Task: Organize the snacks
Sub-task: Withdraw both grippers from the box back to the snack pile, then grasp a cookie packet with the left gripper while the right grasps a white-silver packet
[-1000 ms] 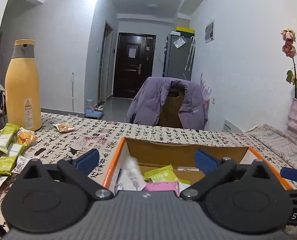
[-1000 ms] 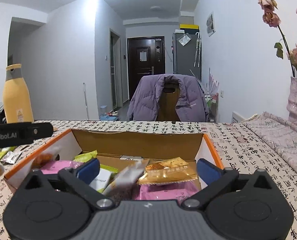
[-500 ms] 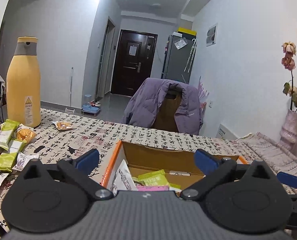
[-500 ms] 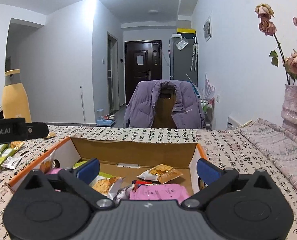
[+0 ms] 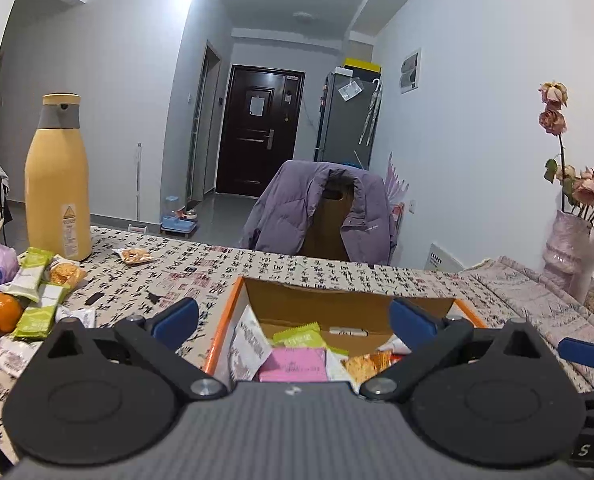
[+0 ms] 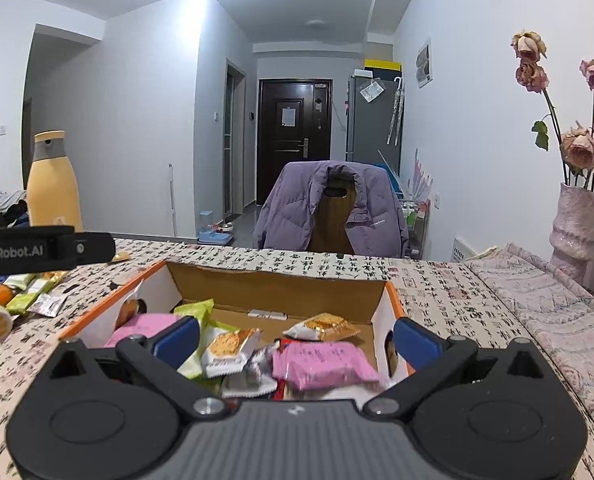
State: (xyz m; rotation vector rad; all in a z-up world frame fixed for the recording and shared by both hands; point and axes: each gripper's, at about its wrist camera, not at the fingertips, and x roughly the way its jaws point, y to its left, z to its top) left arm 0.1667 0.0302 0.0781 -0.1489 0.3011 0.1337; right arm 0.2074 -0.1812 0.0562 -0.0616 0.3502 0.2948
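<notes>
Item: cardboard box (image 6: 273, 288), orange-rimmed, open-topped, on the patterned surface (image 5: 305, 270), directly ahead of and below both my grippers. Contents: mixed snack packets, among them a pink packet (image 6: 323, 364) and a cracker packet (image 6: 231, 346). My left gripper (image 5: 293, 322): fingers spread wide, empty. My right gripper (image 6: 295, 338): fingers spread wide, empty, hanging over the box's near edge. Outstanding stock: loose snacks (image 5: 37, 300) heaped left of the box, beside the yellow bottle (image 5: 57, 180) and oranges (image 5: 3, 312); one stray cracker packet (image 5: 137, 256) lies left of the box, toward its far end. The green bars (image 5: 41, 314) lie long axis running away from me, ends toward the bottle. My left gripper is nearer, so I judge the next pick its job.
</notes>
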